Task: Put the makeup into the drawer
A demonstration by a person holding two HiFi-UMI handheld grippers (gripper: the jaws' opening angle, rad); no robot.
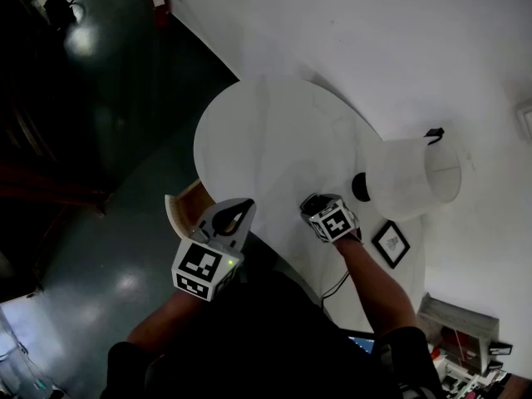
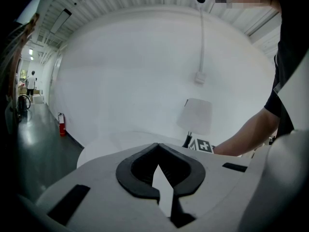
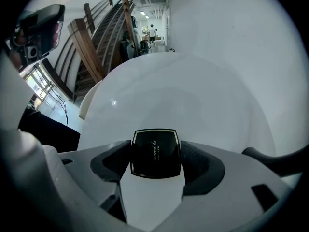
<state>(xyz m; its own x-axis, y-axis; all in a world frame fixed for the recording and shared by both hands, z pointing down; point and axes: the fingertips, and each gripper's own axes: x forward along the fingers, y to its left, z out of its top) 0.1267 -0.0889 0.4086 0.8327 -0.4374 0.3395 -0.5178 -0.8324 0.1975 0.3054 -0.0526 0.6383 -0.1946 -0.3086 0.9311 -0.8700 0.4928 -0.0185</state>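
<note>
A black square makeup compact (image 3: 155, 159) with gold lettering sits between the pads of my right gripper (image 3: 155, 151), which is shut on it just above the round white table (image 3: 193, 91). In the head view that right gripper (image 1: 314, 203) hovers over the table's near side, and the compact is hidden there. An open wood-sided drawer (image 1: 185, 209) juts out at the table's left edge. My left gripper (image 1: 238, 214) hangs beside the drawer, over the near table edge. Its jaws are shut with the tips touching and nothing is held, as the left gripper view (image 2: 157, 148) shows.
A white-shaded lamp (image 1: 413, 177) on a black base stands at the table's right side, with a small framed picture (image 1: 391, 243) near it. A black cable (image 1: 337, 285) hangs off the near edge. The dark floor (image 1: 108, 98) lies to the left and a white wall behind.
</note>
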